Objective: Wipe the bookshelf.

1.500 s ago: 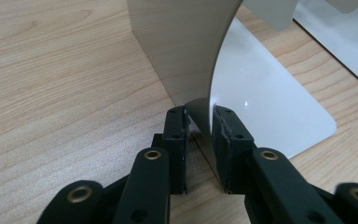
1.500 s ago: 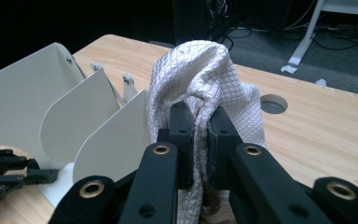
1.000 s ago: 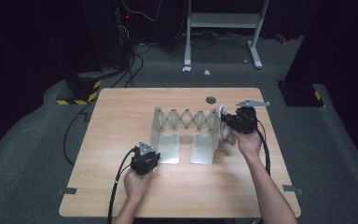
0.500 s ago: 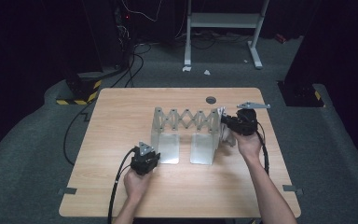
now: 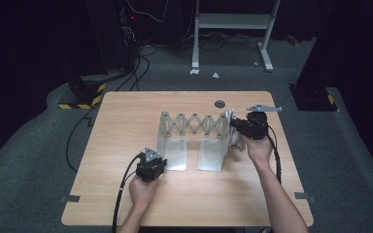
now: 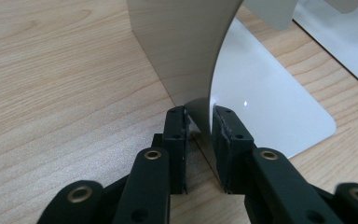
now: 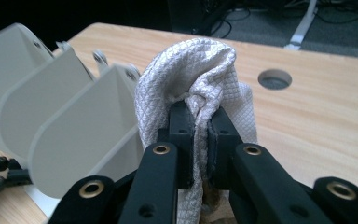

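High view: right gripper [image 5: 238,127], cloth [image 5: 232,127] slightly leftward since before.

A pale wooden table [image 5: 126,126] sits lit in a dark room, a round cable hole [image 5: 219,104] near its far edge. Grey carpet [image 5: 34,160] spreads all round. Beyond, a white metal stand [image 5: 233,22] rests on the floor, black cables [image 5: 138,53] snake about, and yellow-black hazard tape [image 5: 80,102] marks a dark base at left.
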The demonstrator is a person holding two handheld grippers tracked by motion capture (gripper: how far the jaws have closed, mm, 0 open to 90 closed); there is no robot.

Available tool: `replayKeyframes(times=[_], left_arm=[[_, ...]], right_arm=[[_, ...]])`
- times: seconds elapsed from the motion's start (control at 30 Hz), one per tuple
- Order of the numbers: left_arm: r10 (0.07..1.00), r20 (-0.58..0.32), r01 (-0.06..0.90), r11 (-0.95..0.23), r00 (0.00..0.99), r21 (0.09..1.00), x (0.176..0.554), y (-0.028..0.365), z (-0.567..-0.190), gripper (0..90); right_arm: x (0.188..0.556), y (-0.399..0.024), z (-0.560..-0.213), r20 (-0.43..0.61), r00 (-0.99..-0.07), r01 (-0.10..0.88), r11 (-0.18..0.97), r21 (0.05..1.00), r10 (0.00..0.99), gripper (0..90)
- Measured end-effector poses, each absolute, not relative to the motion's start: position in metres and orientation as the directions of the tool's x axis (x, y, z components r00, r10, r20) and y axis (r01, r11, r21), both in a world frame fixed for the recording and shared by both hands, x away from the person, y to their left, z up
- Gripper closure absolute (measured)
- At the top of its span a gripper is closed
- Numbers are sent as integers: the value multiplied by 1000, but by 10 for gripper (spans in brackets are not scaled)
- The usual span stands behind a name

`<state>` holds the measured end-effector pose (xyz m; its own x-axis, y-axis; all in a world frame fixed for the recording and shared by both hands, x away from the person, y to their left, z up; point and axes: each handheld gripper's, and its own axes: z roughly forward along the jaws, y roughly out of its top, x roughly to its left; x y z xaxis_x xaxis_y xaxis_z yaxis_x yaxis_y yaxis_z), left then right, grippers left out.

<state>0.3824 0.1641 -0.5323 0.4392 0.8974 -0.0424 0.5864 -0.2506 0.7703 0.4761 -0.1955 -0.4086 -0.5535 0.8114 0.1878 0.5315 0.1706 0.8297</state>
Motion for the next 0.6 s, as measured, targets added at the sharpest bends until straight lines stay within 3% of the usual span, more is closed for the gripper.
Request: replayKeyframes(times=[0.6], left_arm=[[898,-42,587,-250,439,770,382,164,-532,753]], right_arm=[[483,-192,-469,222,-510,632,187,752,831,835]])
